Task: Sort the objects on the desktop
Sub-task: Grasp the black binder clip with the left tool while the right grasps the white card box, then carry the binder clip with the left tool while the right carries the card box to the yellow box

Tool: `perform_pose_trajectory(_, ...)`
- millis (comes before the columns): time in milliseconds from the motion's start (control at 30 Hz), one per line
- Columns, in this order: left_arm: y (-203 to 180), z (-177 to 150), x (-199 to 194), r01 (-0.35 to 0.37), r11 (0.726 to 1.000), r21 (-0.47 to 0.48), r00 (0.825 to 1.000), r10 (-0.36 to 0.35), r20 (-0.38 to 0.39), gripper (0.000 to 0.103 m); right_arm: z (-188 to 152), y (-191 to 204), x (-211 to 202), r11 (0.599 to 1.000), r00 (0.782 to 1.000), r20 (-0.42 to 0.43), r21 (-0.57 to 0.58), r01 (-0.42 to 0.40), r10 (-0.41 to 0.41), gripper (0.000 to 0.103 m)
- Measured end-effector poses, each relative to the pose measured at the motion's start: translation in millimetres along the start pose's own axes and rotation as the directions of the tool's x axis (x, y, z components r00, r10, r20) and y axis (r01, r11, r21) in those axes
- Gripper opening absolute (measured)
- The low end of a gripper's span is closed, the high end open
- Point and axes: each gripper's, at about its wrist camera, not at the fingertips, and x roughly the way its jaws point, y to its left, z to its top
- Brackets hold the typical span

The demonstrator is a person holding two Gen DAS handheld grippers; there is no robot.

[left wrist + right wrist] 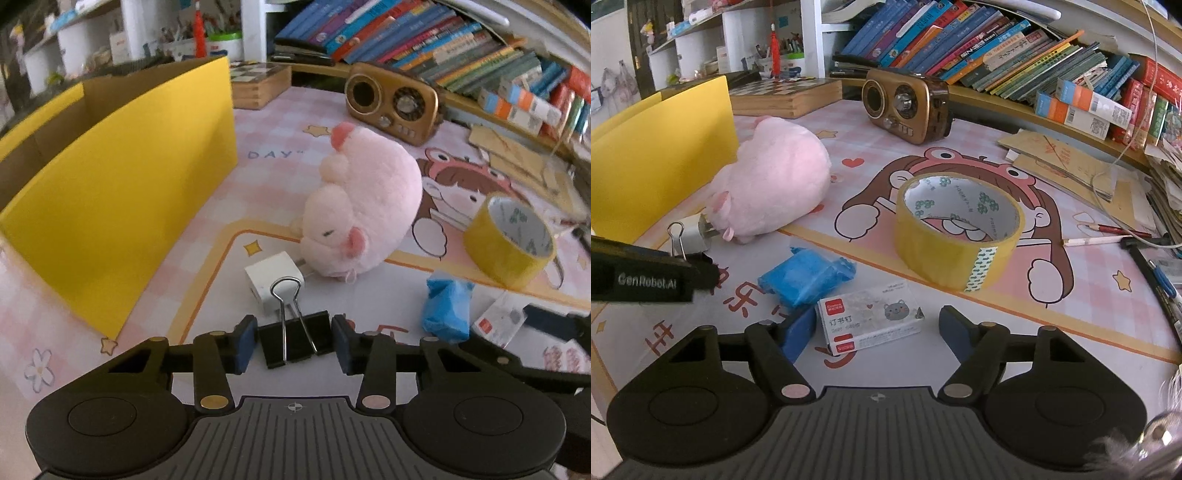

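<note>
A: Left gripper (pixel 293 341), status?

B: Down over the black binder clip (pixel 295 341). Clip lies on the desk mat (pixel 207 206), wire handles toward the white charger cube (pixel 275 278). Blue pads (pixel 245 341) sit at both ends of the clip body, touching or nearly so. Can't confirm a firm clamp, but nothing else is between the jaws.

A: Right gripper (pixel 877 326)?

B: Straddles the staple box (pixel 871 321), white w/ red label and a cat print. Left pad (pixel 798 328) is at the box's left edge; right pad stands clear, a gap showing. So released, not clenched, box lying flat on the mat.

A: Other items?

B: Blue plastic packet (pixel 805 278) just behind the staple box, approx touching its corner. Yellow tape roll (pixel 955 236) upright-ish on its side, further back right. Pink plush pig (pixel 364 206) behind the charger, resting against its prongs. Yellow cardboard box (pixel 118 192) at the left, open top. Brown retro radio (pixel 905 105) at the back, books (pixel 997 40) on the shelf behind. Pencil (pixel 1108 230) near the mat's right edge.
</note>
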Motion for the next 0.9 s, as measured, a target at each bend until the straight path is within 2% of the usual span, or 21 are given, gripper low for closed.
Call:
perform_pose_trajectory(67, 4.4, 0.9, -1.3, 0.025, 1.0, -0.017, 1.0, -0.025, -0.01, 0.042, 0.0, -0.7, -1.2, 1.0, 1.0, 0.005, -0.007, -0.012, 0.012, 0.056)
perform_pose_trajectory(267, 11.6, -3.8, -14.7, 0.076, 0.997, -0.008, 0.997, -0.076, -0.002, 0.041, 2.6, -5.1, -3.4, 1.0, 1.0, -0.003, 0.011, -0.029, 0.029, 0.054)
perform_pose_trajectory(500, 13.8, -8.8, -40.0, 0.123, 0.992, 0.034, 0.991, -0.125, 0.056, 0.041, 2.5, -1.2, -18.9, 0.999, 0.999, 0.024, 0.042, -0.024, 0.023, 0.054)
perform_pose_trajectory(900, 20.0, -14.6, -71.8, 0.205, 0.974, 0.099, 0.968, -0.216, 0.124, 0.042, 0.4, 22.3, -59.3, 0.997, 0.999, 0.042, 0.081, -0.008, 0.004, 0.054)
